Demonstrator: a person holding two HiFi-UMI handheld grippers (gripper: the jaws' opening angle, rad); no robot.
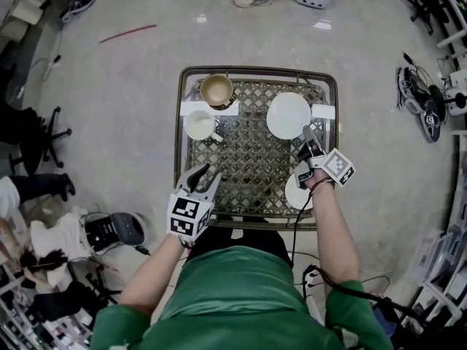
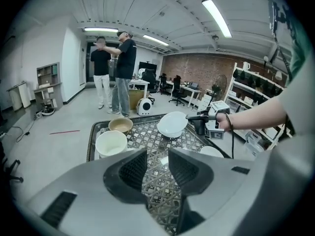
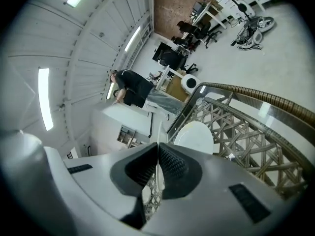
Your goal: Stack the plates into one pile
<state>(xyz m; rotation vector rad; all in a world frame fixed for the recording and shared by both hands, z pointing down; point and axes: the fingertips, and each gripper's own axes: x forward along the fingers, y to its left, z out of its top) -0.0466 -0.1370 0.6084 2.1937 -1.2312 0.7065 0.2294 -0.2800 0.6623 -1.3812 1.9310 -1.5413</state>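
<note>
plate held in right claw

head view: right gripper [image 1: 307,131] grips the round white ceramic plate [image 1: 287,115] over the woven lattice table [image 1: 248,159]. a second white plate [image 1: 295,193] lies under that wrist.

left gripper view: left gripper [image 2: 157,156] jaws apart, empty.

right gripper view: jaws pinched on the plate's rim.

- The larger white plate [image 1: 288,115] hung tilted over the desk's far right side, its near rim pinched in the right gripper [image 1: 307,132].
- A smaller white plate [image 1: 295,193] lay flat at the near right edge.

Left tongs [image 1: 211,170] apart, right tongs [image 1: 307,131] clamped.
</note>
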